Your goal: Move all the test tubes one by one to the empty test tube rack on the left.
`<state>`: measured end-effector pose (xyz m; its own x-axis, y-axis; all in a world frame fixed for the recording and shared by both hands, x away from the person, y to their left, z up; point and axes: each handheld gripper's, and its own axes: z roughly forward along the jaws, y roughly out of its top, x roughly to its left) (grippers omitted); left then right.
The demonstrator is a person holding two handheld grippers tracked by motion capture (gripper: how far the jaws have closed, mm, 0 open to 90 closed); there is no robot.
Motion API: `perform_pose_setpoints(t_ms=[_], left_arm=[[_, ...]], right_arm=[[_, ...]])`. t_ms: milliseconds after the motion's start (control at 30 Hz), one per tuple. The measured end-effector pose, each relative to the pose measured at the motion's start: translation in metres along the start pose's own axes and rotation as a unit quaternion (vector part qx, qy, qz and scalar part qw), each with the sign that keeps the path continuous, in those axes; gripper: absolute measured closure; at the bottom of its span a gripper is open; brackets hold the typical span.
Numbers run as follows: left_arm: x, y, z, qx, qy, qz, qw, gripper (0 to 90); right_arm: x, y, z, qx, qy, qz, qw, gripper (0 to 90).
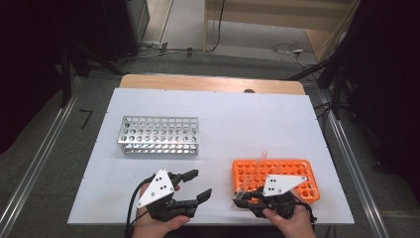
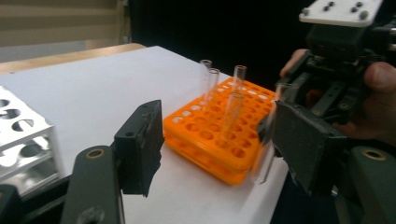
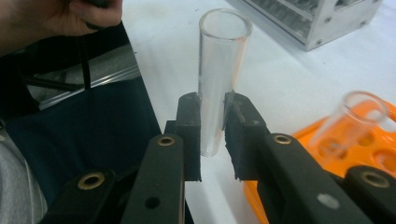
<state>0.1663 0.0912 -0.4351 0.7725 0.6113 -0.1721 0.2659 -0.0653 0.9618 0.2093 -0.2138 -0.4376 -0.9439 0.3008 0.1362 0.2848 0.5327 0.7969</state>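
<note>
White table (image 1: 218, 124) ahead of both my grippers. Silver rack (image 1: 158, 135) well beyond the left jaws; orange rack (image 1: 292, 171) just past the right ones. Left gripper (image 1: 195, 184): jaws released, nothing between them. Right gripper (image 3: 212, 122): clenched on a glass test tube (image 3: 219, 70), pads on its lower part, open mouth rising above the jaws. I judge the tube light, stiff, slick, fragile. Grip mid-body, gently; squeeze hard and it cracks.

Open room: bare white table (image 1: 237, 124) between metal rack (image 1: 158, 135) and orange rack (image 1: 297, 171).
In the way: glass tubes (image 2: 239, 81) standing up in orange rack.
Right edge: orange rack close by.
</note>
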Motion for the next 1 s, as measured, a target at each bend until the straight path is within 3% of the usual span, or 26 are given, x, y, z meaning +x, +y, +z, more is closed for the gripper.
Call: perform_pose_setpoints(t_ms=[100, 467, 1000], left_arm=[[-0.009, 0.0, 0.009, 0.009, -0.024, 0.004, 0.9997, 37.0], [-0.026, -0.005, 0.03, 0.029, -0.061, 0.009, 0.9976, 50.7], [-0.034, -0.008, 0.04, 0.048, -0.07, 0.017, 0.9963, 71.5]], right_arm=[[0.003, 0.002, 0.006, 0.006, 0.001, -0.003, 1.0, 73.7], [0.012, 0.008, 0.019, 0.017, 0.006, -0.02, 0.9996, 73.7], [0.018, 0.011, 0.026, 0.023, 0.015, -0.031, 0.9992, 73.7]])
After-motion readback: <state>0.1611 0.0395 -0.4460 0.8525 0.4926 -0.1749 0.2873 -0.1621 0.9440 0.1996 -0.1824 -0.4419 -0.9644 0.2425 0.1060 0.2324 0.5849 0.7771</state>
